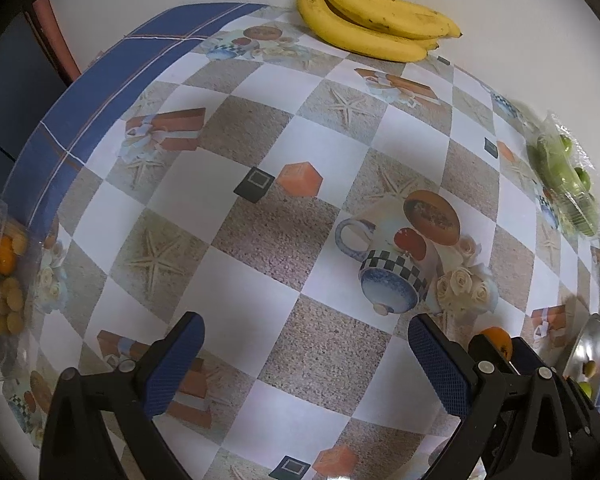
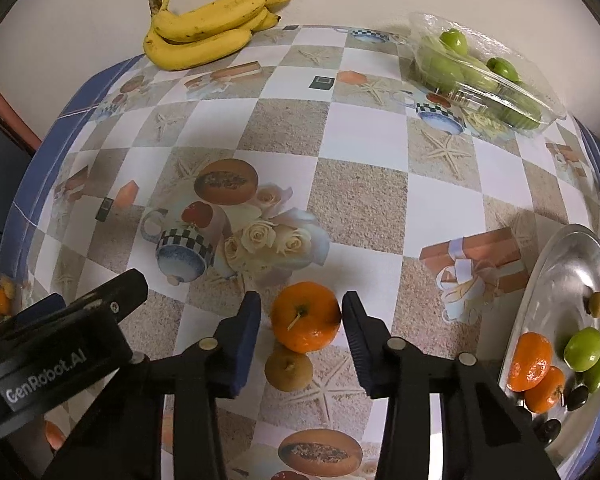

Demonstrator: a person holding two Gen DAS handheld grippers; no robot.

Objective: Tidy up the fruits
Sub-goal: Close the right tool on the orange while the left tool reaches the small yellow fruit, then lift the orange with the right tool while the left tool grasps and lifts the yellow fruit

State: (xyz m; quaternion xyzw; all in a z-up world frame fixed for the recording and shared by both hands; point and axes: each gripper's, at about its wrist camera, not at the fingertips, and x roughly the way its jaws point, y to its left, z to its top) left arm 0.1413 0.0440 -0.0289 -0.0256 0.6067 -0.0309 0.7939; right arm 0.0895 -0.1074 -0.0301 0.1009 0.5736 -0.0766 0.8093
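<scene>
The table under its checked, picture-printed vinyl cloth (image 2: 360,192) is carrying everything: a bunch of yellow bananas (image 2: 208,28) is lying at the far edge, a clear plastic tray of green fruits (image 2: 488,76) is sitting at the far right, and a shiny round metal plate (image 2: 564,264) at the right is already holding two oranges and some green fruits. The right gripper (image 2: 302,322) is straddling a small round orange mandarin (image 2: 305,317), jaws standing open, the right pad about touching the peel and the left one just apart (nothing gripped yet). A smaller brown round fruit (image 2: 288,367) is touching the mandarin on the near side. The mandarin is probably light, soft-skinned and bruisable, so a gentle squeeze across its widest middle seems best. The left gripper (image 1: 306,360) is hovering wide open, holding nothing.
</scene>
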